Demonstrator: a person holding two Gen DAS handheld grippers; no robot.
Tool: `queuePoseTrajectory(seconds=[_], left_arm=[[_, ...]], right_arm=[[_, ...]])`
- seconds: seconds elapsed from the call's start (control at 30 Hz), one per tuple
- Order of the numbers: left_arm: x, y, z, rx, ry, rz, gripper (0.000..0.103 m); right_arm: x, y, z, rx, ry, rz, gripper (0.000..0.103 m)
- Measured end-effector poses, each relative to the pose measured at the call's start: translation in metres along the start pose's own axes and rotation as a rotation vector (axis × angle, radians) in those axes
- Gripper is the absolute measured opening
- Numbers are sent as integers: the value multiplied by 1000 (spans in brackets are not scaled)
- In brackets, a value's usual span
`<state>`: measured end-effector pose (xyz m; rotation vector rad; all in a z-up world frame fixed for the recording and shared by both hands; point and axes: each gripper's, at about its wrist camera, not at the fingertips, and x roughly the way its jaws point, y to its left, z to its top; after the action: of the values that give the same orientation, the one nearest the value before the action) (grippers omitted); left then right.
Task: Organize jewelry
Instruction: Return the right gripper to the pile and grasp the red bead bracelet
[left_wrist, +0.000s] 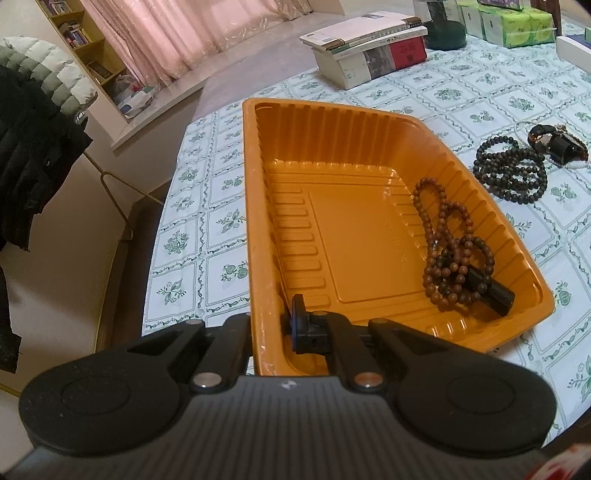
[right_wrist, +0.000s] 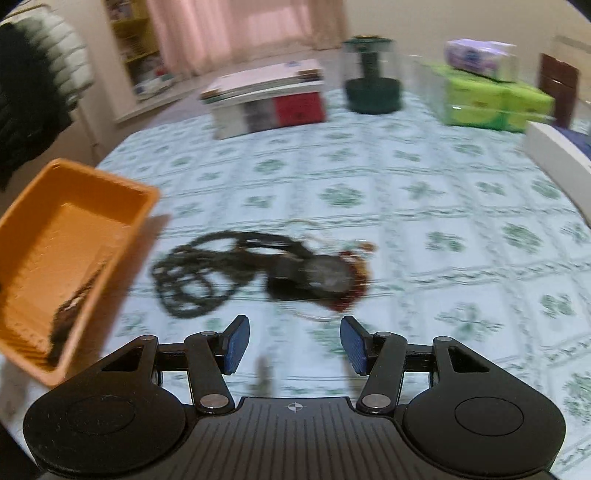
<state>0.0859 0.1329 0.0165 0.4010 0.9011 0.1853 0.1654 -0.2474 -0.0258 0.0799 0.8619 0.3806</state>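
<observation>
1. The left gripper (left_wrist: 275, 325) clamps the near left rim of a ribbed orange plastic tray (left_wrist: 255, 206), one finger outside the wall and the other inside, so its jaws are closed on the tray edge.
2. Inside the tray, a string of brown wooden beads (left_wrist: 443, 236) with a black cylindrical pendant lies against the right wall, reaching toward the near right corner.
3. The tray rests on a table covered by a white cloth with green floral squares (left_wrist: 207, 206).
4. On the cloth, to the right of the tray and apart from it, lies a coiled strand of dark green-black beads (left_wrist: 511, 170); just beside that sits a small tangle of other jewelry (left_wrist: 554, 142) with dark and amber parts.
5. The right gripper (right_wrist: 293, 347) hovers above the cloth, its blue-padded fingers spread wide with nothing between them.
6. The right wrist view is blurred; the dark strand (right_wrist: 192, 273) and the tangle (right_wrist: 325, 275) lie ahead of the spread fingers, and the tray (right_wrist: 122, 236) sits to the left.
7. At the far side of the table stands a stack of books (left_wrist: 365, 44), with green tissue packs (left_wrist: 517, 22) to its right.
</observation>
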Motion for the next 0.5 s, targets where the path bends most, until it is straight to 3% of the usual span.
queuePoseTrajectory(seconds=[0.2,0.5], left_arm=[[1,0,5,26,6,2,4],[3,0,8,52,13,6,5]], right_arm=[[8,-20,4,6,-28,-35,55],[35,-10,12,-98,-15,-10,55]])
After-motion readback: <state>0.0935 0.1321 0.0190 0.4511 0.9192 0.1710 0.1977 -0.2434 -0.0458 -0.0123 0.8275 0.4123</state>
